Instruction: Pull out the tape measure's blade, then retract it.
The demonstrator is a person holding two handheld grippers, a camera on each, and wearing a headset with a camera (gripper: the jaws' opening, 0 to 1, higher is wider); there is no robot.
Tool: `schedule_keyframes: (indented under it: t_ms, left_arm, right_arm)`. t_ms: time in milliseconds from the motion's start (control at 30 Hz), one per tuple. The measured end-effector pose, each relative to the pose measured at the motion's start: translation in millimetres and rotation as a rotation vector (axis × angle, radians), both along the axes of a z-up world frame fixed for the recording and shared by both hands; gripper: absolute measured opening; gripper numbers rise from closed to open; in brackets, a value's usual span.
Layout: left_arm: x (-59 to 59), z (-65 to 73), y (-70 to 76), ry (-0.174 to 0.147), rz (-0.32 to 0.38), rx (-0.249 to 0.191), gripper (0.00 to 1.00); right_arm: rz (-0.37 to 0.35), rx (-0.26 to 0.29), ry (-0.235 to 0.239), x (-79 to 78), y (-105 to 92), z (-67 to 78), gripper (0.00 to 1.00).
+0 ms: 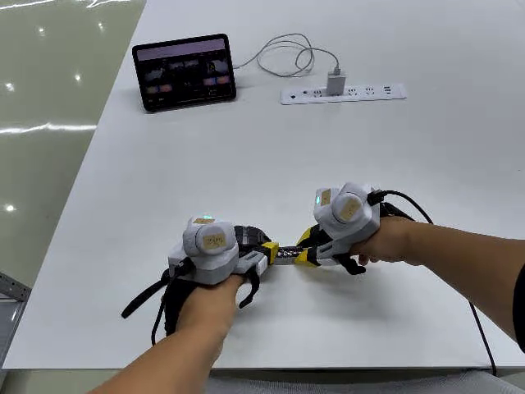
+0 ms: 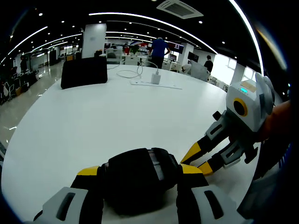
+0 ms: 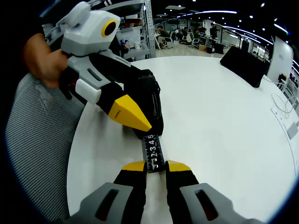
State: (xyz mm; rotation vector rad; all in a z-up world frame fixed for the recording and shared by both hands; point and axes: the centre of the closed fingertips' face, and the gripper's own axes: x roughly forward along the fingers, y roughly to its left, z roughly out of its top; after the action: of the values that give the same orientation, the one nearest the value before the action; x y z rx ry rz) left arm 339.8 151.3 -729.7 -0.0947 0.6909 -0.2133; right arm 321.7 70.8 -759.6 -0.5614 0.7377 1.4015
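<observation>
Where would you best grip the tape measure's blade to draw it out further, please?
At its free tip, coming in along the blade from the side away from the black case. The exposed strip is short and runs straight out of the case, so only its end offers purchase; the right tongs are shut there, the left tongs clamp the case.

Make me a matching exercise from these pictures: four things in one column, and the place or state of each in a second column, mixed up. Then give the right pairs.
Things:
1. tape measure case
2. blade
3. tablet
4. power strip

Places or states:
A. at the far side of the table, with a white charger plugged in
B. pinched in the jaws of the right gripper
C. propped up at the far left, screen lit
D. clamped in the jaws of the left gripper

Pairs: 1-D, 2-B, 3-C, 4-A.
</observation>
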Motion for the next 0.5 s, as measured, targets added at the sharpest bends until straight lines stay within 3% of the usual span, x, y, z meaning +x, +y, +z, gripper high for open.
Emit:
schedule_keyframes:
  t_ms: [500]
  left_arm:
    - [-0.5, 0.7, -0.5, 0.009, -0.023, -0.007, 0.59]
  right_arm:
    - [0.001, 0.015, 0.019, -0.4, 13.3, 1.2, 0.11]
